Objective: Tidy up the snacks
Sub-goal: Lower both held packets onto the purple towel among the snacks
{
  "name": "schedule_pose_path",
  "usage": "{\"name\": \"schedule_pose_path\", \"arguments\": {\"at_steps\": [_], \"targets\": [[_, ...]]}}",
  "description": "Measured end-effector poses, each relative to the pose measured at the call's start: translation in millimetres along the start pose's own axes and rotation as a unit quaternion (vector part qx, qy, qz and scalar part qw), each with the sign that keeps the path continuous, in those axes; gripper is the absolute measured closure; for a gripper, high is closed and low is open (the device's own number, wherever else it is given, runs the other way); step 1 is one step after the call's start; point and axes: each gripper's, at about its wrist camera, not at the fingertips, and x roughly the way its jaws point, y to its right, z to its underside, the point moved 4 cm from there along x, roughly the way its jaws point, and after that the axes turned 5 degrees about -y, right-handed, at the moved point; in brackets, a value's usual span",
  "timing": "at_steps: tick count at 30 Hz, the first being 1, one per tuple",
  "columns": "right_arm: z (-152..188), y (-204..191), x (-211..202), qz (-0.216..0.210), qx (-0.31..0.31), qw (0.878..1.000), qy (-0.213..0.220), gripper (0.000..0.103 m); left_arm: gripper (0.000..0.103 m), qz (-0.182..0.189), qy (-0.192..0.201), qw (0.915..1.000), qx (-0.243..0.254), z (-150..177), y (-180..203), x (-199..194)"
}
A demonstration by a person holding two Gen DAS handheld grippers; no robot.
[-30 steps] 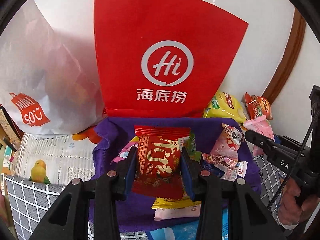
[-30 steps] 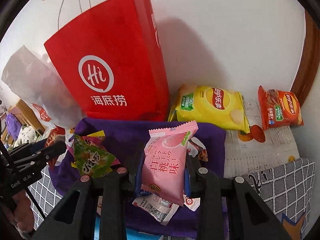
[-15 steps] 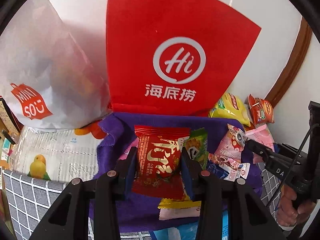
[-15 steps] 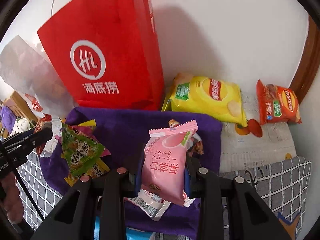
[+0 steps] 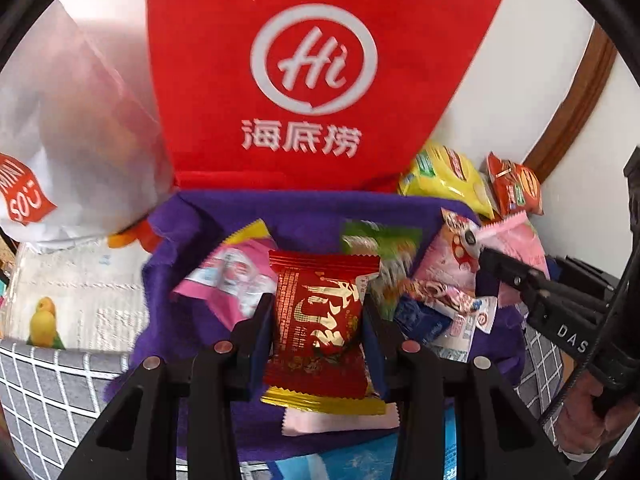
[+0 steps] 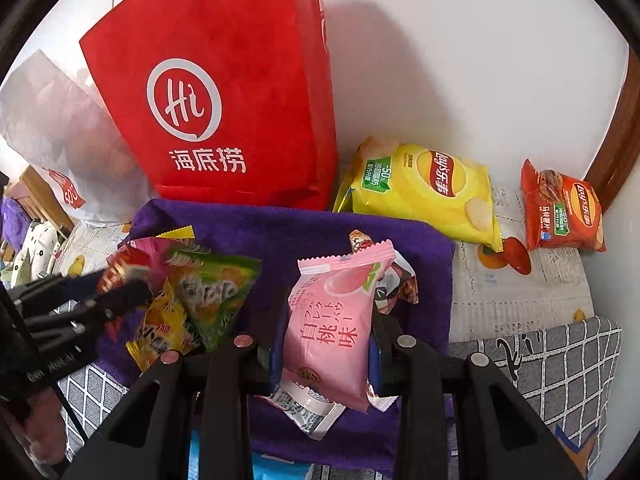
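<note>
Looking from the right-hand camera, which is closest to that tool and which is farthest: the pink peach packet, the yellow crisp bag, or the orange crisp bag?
1. The pink peach-flavour snack packet: clamped in the right gripper jaws, over the purple cloth.
2. The yellow Lay's crisp bag: beyond the cloth, by the wall, to the right.
3. The small orange Lay's crisp bag: farthest, in the right corner.

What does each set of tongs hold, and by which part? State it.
Left tongs: the red snack packet, pinched across its middle by both side edges. Right tongs: the pink peach packet, gripped the same way.
</note>
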Motion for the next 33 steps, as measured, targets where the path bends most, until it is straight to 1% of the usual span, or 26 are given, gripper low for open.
{"name": "schedule_pose_path", "arguments": {"at_steps": [5, 9, 16, 26, 33], "targets": [[-0.4, 2.0, -0.6, 0.0, 0.002, 1.0, 0.001, 0.071, 0.064, -0.004, 0.002, 1.0, 0.006, 1.7, 4.4, -0.1], [-0.3, 2.4, 0.7, 0.0, 0.003, 1.0, -0.001, 0.071, 0.064, -0.011, 0.007, 0.9999, -0.008, -0.1, -0.9, -2.8], [1.0, -4.6, 5.9, -0.005, -0.006, 1.0, -0.008, 0.07, 0.064, -0.016, 0.0, 0.9995, -0.026, 0.2, -10.0, -2.8], [5.1, -18.2, 21.1, -0.01, -0.017, 0.999, -0.027, 0.07, 0.064, -0.017, -0.008, 0.9992, -0.034, 1.8, -12.1, -0.1], [7.4, -18.3, 33.9, -0.011, -0.017, 0.999, -0.042, 0.07, 0.063, -0.011, -0.013, 0.9991, -0.039, 1.4, -17.0, 4.6]]}}
